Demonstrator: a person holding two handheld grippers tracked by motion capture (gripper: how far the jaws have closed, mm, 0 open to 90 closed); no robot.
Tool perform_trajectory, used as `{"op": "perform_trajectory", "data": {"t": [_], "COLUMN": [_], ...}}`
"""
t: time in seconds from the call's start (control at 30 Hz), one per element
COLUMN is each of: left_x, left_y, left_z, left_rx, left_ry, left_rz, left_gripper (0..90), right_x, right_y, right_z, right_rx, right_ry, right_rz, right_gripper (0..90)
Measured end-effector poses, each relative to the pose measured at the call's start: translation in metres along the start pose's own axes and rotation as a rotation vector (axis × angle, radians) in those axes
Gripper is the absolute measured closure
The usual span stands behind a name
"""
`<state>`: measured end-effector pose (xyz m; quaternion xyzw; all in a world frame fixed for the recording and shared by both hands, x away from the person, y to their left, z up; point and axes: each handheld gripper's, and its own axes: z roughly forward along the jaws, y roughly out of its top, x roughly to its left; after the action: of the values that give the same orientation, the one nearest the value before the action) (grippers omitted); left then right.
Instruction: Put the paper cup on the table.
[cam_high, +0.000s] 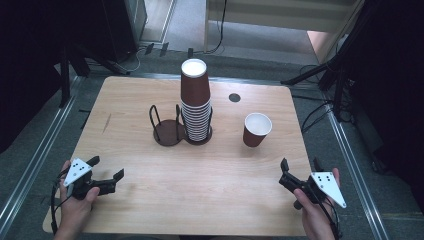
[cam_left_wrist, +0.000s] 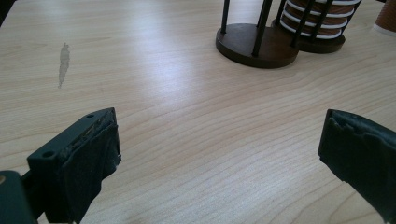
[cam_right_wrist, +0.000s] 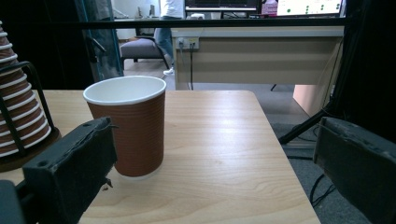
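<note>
A tall stack of brown paper cups (cam_high: 196, 100) stands upside down in the right ring of a dark double cup holder (cam_high: 170, 132); the holder's left ring (cam_left_wrist: 257, 42) holds nothing. One brown cup (cam_high: 257, 129) with a white inside stands upright to the right of the holder, and it looms close in the right gripper view (cam_right_wrist: 128, 126). My left gripper (cam_high: 106, 171) rests open at the table's front left, jaws pointing toward the holder. My right gripper (cam_high: 301, 164) is open at the front right, below the single cup, with nothing between its jaws.
The wooden table (cam_high: 150, 200) has a small dark round hole (cam_high: 234, 97) near its back edge and a grey scuff (cam_left_wrist: 63, 63) at the left. Tripod legs and cables stand on the floor around the table. A desk (cam_right_wrist: 257, 56) lies beyond.
</note>
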<state>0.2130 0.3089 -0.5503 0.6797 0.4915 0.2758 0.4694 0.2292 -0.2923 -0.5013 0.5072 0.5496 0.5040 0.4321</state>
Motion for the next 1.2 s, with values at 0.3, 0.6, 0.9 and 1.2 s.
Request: {"op": "perform_trajectory", "data": {"t": [0.3, 0.6, 0.9, 1.2], "left_x": [0.0, 0.0, 0.0, 0.0], "left_y": [0.0, 0.0, 0.0, 0.0], "left_z": [0.0, 0.0, 0.0, 0.0], "left_rx": [-0.001, -0.001, -0.001, 0.0], "left_ry": [0.001, 0.002, 0.002, 0.002], "left_rz": [-0.001, -0.001, 0.0, 0.0], "left_gripper": [0.0, 0.0, 0.0, 0.0], "right_x": [-0.014, -0.029, -0.033, -0.028], "right_y": [-0.012, -0.026, -0.04, -0.048], "right_z": [-0.012, -0.019, -0.02, -0.02], "right_rx": [0.016, 0.038, 0.056, 0.066], "right_ry": [-0.019, -0.047, -0.05, -0.055], "right_rz": [0.0, 0.0, -0.04, -0.092], "right_gripper": [0.0, 0.0, 0.0, 1.7]}}
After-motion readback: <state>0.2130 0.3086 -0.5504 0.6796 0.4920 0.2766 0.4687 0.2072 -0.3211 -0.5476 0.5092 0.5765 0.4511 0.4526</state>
